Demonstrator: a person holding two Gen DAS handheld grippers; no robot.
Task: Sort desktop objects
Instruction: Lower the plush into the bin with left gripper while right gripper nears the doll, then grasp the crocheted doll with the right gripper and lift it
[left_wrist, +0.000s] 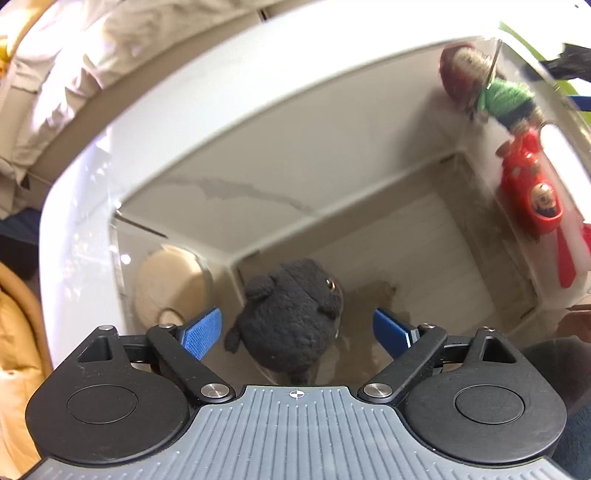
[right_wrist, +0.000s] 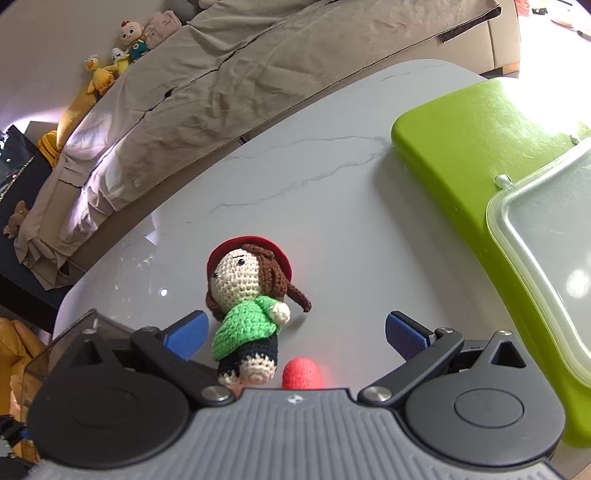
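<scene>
In the left wrist view my left gripper (left_wrist: 297, 332) is open above a clear plastic bin (left_wrist: 369, 206). A black plush toy (left_wrist: 291, 317) lies between the blue fingers on the bin floor, touched by neither. Through the bin's right wall I see a crochet doll (left_wrist: 491, 88) and a red toy vehicle (left_wrist: 535, 195) outside. In the right wrist view my right gripper (right_wrist: 295, 334) is open low over the marble table (right_wrist: 332, 192). The crochet doll (right_wrist: 251, 306), with red hat and green top, lies between its fingers. A red toy tip (right_wrist: 303, 373) shows beside the doll's feet.
A green board (right_wrist: 480, 155) lies at the table's right with a clear lid (right_wrist: 546, 266) on it. A round beige object (left_wrist: 170, 280) sits behind the bin's left wall. A covered sofa (right_wrist: 221, 85) runs along the table's far side. The clear bin's corner (right_wrist: 66, 343) is lower left.
</scene>
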